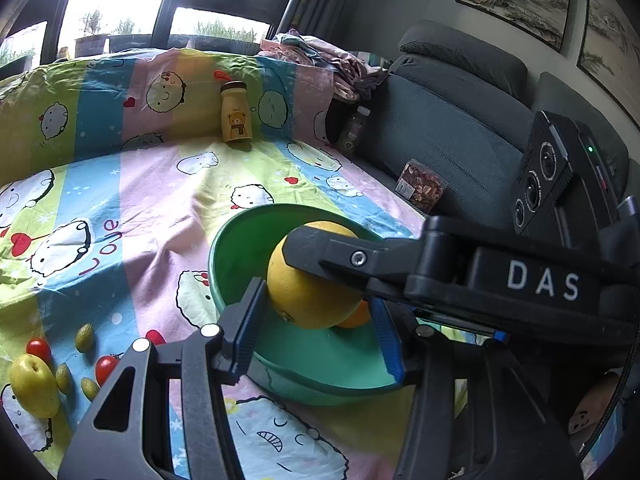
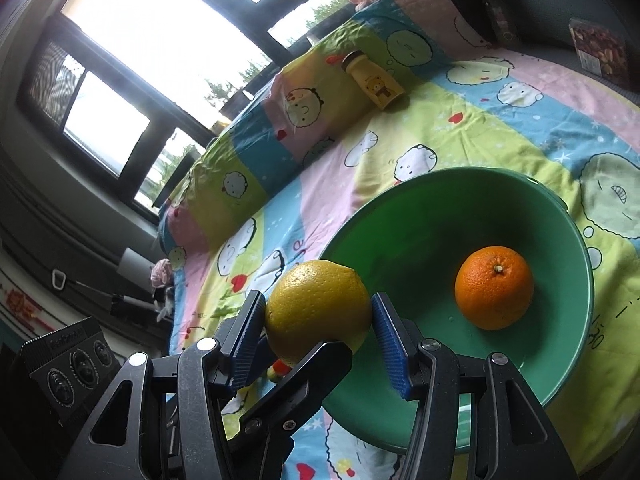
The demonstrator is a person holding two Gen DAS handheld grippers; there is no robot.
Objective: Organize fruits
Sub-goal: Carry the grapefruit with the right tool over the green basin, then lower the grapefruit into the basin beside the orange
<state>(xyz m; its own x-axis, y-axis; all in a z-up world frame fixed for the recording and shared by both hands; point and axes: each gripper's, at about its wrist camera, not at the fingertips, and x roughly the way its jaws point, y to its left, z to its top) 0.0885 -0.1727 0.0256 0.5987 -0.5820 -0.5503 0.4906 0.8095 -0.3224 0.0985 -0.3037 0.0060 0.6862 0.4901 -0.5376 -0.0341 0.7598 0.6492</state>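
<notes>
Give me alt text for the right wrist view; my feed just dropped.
Both grippers clamp one large yellow citrus fruit at the near rim of a green bowl: the right gripper from its sides, a finger of the left gripper from below. One orange lies in the bowl, which sits on a cartoon-print sheet.

The bedsheet (image 1: pixel 152 208) is thin printed cloth, matt and creased. The green bowl (image 2: pixel 420 216) looks like smooth plastic with a soft sheen. The yellow citrus (image 2: pixel 316 308) has a pitted, slightly waxy peel; the orange (image 2: pixel 494 288) is pebbled and glossier. The left gripper (image 1: pixel 316 328) and right gripper (image 2: pixel 318 340) are matt black plastic with bright metal screw heads, and their pads (image 2: pixel 390 340) are ribbed blue rubber. The sofa (image 1: pixel 448 136) is coarse grey fabric. The cherry tomatoes (image 1: pixel 105 366) shine, smooth-skinned.
</notes>
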